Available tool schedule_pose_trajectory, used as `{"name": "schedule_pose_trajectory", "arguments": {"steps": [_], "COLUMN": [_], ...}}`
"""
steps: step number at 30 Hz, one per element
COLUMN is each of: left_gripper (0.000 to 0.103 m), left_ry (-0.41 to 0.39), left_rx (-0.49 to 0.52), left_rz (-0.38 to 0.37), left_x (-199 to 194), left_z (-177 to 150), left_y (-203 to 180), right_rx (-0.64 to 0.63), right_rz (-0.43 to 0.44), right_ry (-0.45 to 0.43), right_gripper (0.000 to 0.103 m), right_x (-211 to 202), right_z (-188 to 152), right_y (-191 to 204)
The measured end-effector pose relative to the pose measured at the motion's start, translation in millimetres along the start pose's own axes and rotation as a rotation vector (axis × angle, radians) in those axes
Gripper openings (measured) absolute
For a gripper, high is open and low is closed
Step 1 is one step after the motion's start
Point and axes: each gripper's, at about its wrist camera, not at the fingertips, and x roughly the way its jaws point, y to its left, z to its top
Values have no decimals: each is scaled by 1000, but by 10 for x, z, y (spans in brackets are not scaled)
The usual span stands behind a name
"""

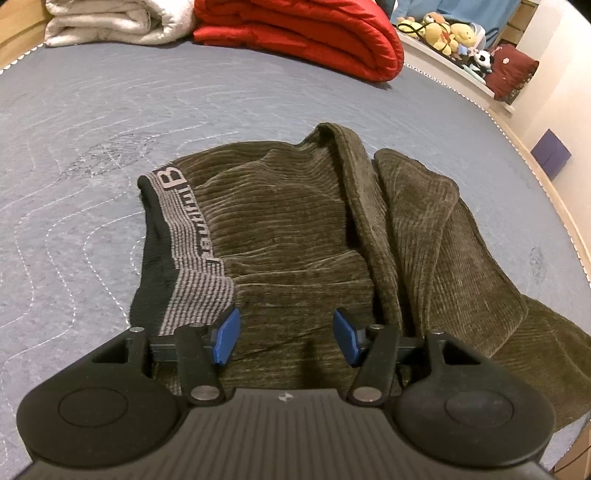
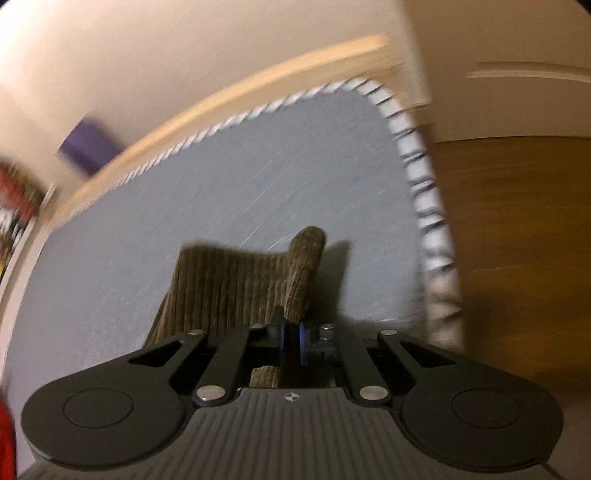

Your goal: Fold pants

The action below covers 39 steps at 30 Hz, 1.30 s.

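One pair of pants (image 1: 295,229), two folded blankets, red (image 1: 306,33) and white (image 1: 110,22), two grippers.

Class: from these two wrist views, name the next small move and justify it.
Probably lower the open left gripper onto the waistband and close. The right gripper is already shut on the pants, while the left hovers over them holding nothing.

The pants (image 1: 295,229) lie crumpled on the bed (image 1: 92,122), waistband (image 1: 184,236) at their left. Behind them, at the bed's far edge, sit two folded blankets (image 1: 295,33), side by side. A shelf (image 1: 443,62) with stuffed toys (image 1: 447,33) runs along the bed's right. The left gripper (image 1: 286,341) hovers over the pants' near part.
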Motion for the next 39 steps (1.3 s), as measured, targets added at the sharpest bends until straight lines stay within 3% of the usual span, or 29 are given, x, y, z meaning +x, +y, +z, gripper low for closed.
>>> {"name": "schedule_pose_trajectory", "arguments": {"steps": [2, 5, 6, 8, 10, 12, 14, 16, 18, 21, 22, 24, 26, 28, 32, 35, 36, 38, 39], "left_gripper": [62, 62, 62, 62, 62, 62, 62, 62, 62, 62, 62, 62, 62, 62, 62, 62, 62, 62, 62], "left_ry": [-7, -12, -11, -11, -17, -25, -29, -27, -21, -15, -16, -18, -22, -24, -30, -45, -49, -52, -52], "left_rx": [-5, -8, -11, -22, -26, -28, -34, -38, -43, -63, -71, -80, -80, -75, -80, -76, -71, -67, -70], "left_rz": [0, -7, -9, -18, -29, -34, -33, -25, -13, -1, -1, -1, 2, 5, 5, 20, 27, 33, 34], "left_x": [-32, -59, -65, -79, -103, -125, -135, -120, -97, -87, -95, -117, -141, -158, -179, -215, -228, -251, -262], "left_z": [8, 21, 22, 30, 43, 57, 66, 70, 70, 81, 83, 89, 92, 100, 125, 148, 148, 143, 139], "left_y": [21, 39, 41, 48, 47, 37, 44, 66, 114, 222, 255, 306, 329, 334, 365, 399, 412, 455, 484], "right_rx": [43, 28, 34, -10, -50, -97, -217, -315, -376, -373, -369, -386, -476, -577, -628, -534, -563, -638, -671], "right_rz": [-64, -123, -126, -143, -72, 76, 270, 363, 375, 329, 298, 251, 170, 4, -93, 12, 73, 203, 194], "right_ry": [1, 102, 82, -38, -173, -211, -131, -40, 47, 140, 146, 119, 76, 16, -50, -167, -238, -288, -288], "right_gripper": [6, 6, 11, 19, 23, 25, 26, 28, 33, 54, 59, 59, 52, 11, 6, 4, 4, 4, 5], "right_x": [-105, 34, -7, -194, -383, -416, -258, -24, 270, 690, 768, 900, 910, 941, 974, 785, 711, 648, 670], "right_z": [13, -27, 3, 56, 105, 136, 113, 33, -68, -154, -193, -211, -299, -410, -586, -536, -547, -592, -619], "right_y": [-88, -138, -126, -12, 124, 281, 550, 795, 1003, 1212, 1283, 1423, 1625, 1821, 2024, 1866, 1913, 2034, 2080]}}
